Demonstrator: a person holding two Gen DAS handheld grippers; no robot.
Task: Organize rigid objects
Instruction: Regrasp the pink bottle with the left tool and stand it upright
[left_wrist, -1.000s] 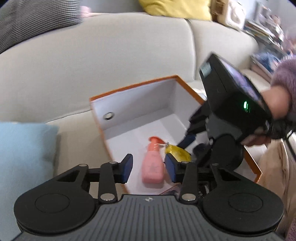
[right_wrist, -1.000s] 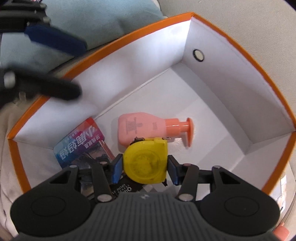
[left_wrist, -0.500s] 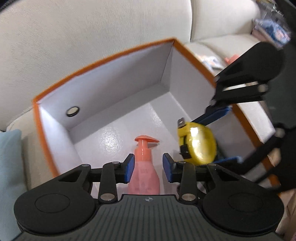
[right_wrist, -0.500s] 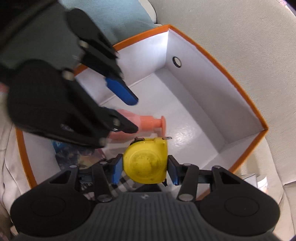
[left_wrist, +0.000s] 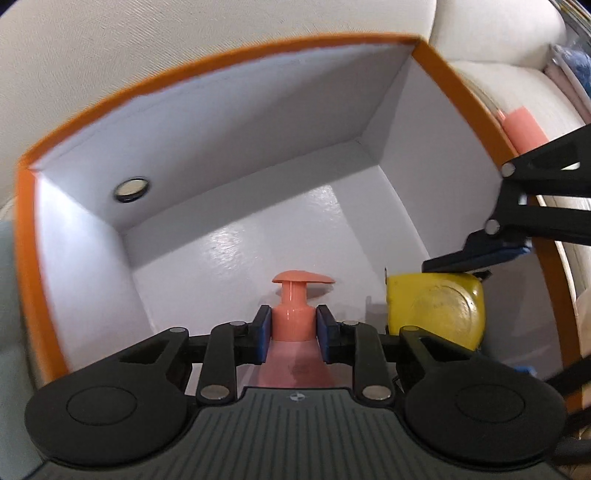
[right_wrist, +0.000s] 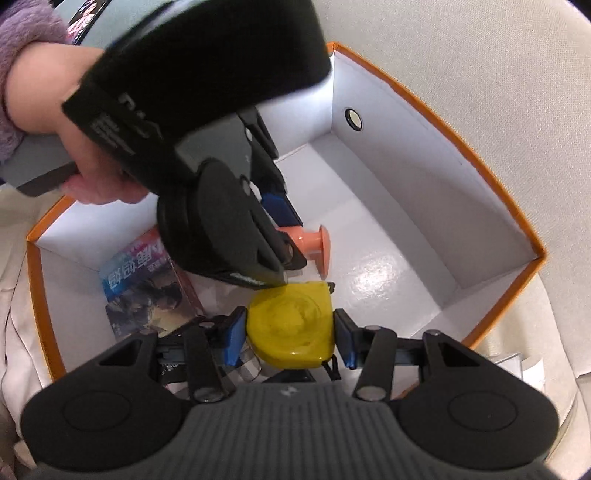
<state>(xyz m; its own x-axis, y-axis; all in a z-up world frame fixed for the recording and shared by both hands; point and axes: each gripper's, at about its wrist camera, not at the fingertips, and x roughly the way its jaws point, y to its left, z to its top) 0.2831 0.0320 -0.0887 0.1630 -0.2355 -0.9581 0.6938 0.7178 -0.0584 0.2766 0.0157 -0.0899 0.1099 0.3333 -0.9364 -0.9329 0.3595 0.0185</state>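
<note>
Inside box (left_wrist: 458, 85), L claw (left_wrist: 293, 334) closing on pump bottle (left_wrist: 295, 314), R claw (right_wrist: 290, 338) clamps tape (right_wrist: 291, 328).

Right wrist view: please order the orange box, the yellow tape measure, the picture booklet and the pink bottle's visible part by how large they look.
1. orange box
2. yellow tape measure and picture booklet: they look alike, and the tape measure is nearer the camera, so unranked
3. pink bottle, mostly hidden behind the left gripper
</note>
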